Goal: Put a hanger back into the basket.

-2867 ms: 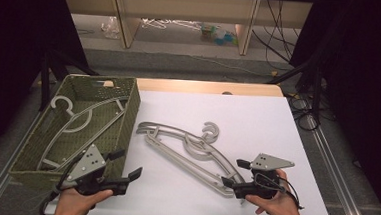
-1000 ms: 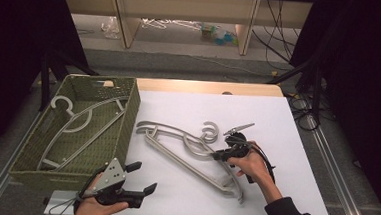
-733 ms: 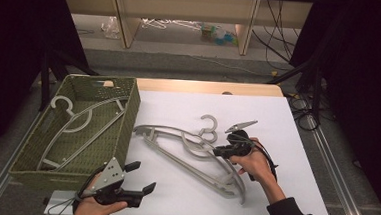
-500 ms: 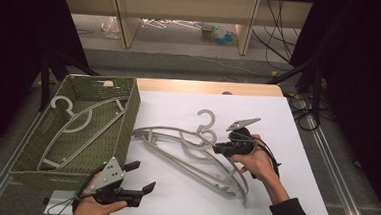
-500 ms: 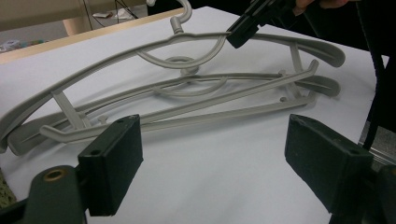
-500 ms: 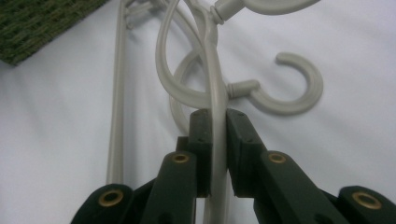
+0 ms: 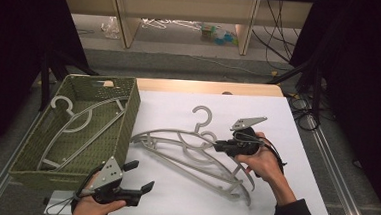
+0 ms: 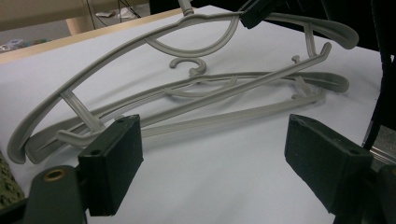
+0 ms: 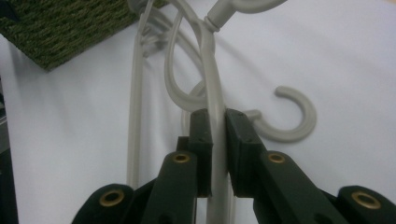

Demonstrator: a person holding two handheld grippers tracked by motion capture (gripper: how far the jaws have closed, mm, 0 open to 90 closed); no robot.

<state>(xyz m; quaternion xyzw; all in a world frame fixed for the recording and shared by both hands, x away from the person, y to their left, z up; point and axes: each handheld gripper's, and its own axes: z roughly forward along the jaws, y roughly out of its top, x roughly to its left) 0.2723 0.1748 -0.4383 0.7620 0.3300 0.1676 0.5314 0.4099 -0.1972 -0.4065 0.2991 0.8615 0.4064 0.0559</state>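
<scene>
Looking down from the high view, the right gripper is clamped on the upper arm of a grey hanger, just beside its hook, a grip that would let the frame hang balanced rather than swing. That hanger sits tilted over a second hanger lying flat on the white table. To the left, touching the sheet's edge, stands a green woven basket with one hanger already inside, so the likely job is moving hangers into it. The left gripper waits at the near edge, jaws wide and empty. Room over the table between the pile and the basket wall is open; the wall's rim is the edge to clear.

From the left gripper view, its pads stand well apart, framing both hangers; the raised one arches above the flat one, their near ends close together, so snagging looks possible.

From the right gripper view, the pads pinch the hanger's arm tightly, with the lower hanger's hook on the sheet just right.
</scene>
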